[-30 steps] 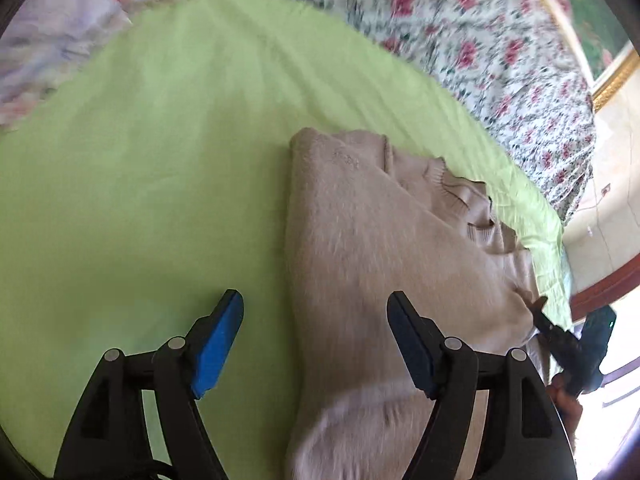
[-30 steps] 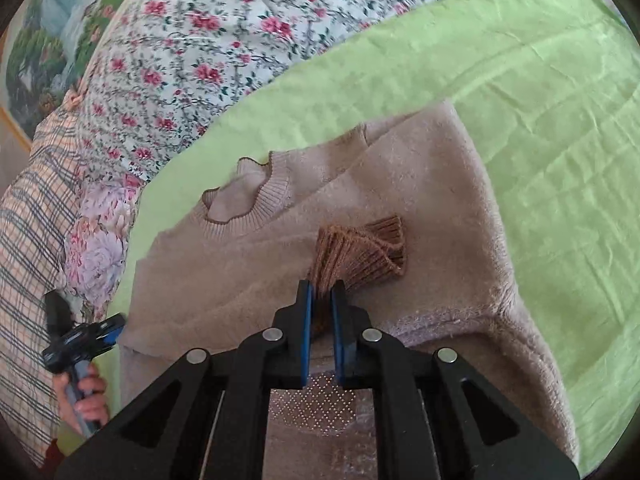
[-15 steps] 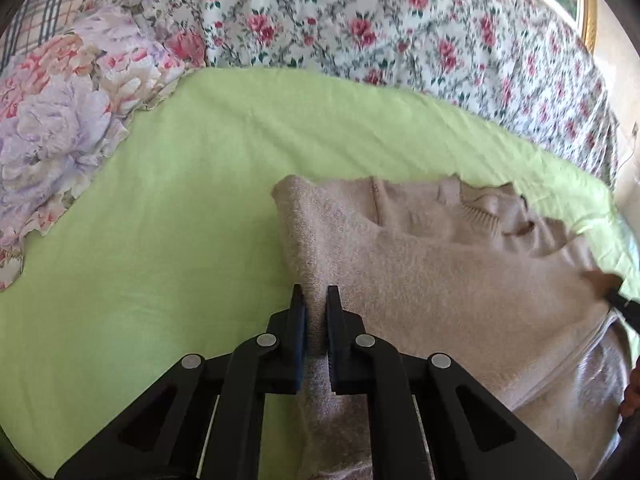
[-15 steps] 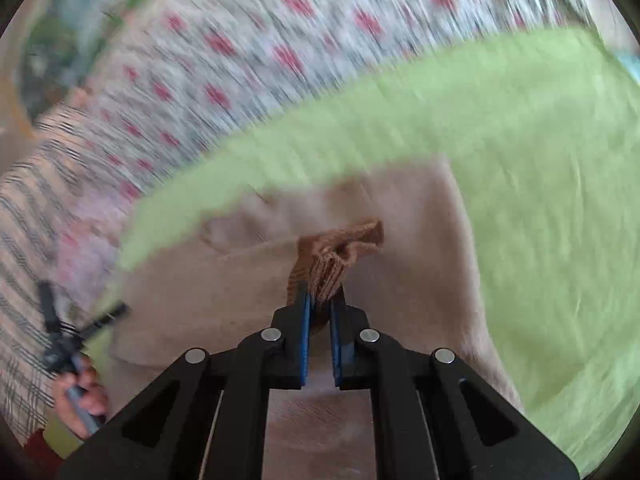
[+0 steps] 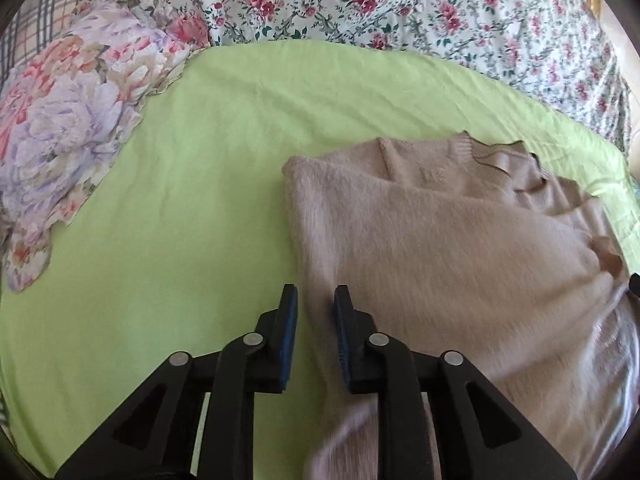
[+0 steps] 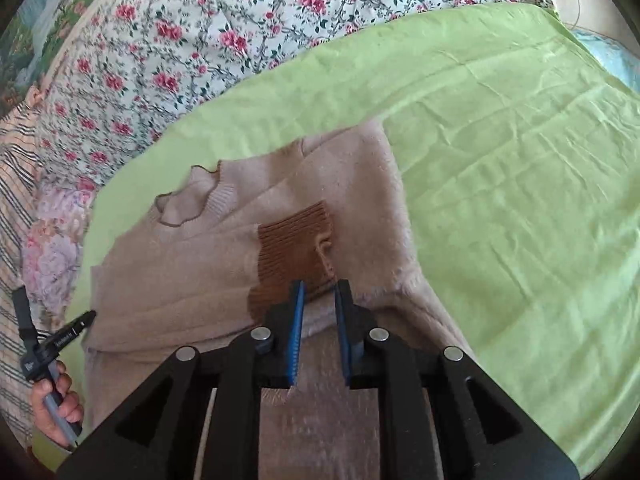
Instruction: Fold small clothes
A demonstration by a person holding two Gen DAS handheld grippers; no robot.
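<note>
The left gripper (image 5: 313, 300) points down at the left edge of the sweater (image 5: 440, 248). Its jaws have just been opening and now stand slightly apart. The folded edge of the sweater runs up between the two blue pads, but the pads do not press on it. Green sheet (image 5: 180, 208) shows beside the left pad.

The right gripper (image 6: 319, 294) points down at the middle of the sweater (image 6: 192, 272). Its jaws have just been opening and stand slightly apart. The brown ribbed cuff (image 6: 292, 244) lies flat on the sweater directly beyond the fingertips; its near edge reaches the gap between the pads, and the pads do not clamp it.

The sweater is pale beige and fuzzy. It lies on the green sheet, with one sleeve folded across the body so that the cuff rests near the centre. The ruffled collar (image 6: 192, 204) lies on the far side of the cuff, toward the top of the sweater.

In the right wrist view, the left gripper (image 6: 60, 334) appears at the lower left edge, held by a hand (image 6: 56, 408), next to the sweater's side edge.

Beyond the sweater, the green sheet extends to a rose-print quilt (image 5: 360, 4). A pillow with large pastel flowers (image 5: 68, 120) lies on the far left of the sheet. A checked cloth (image 6: 16, 184) lies past the quilt at the edge of the right wrist view.
</note>
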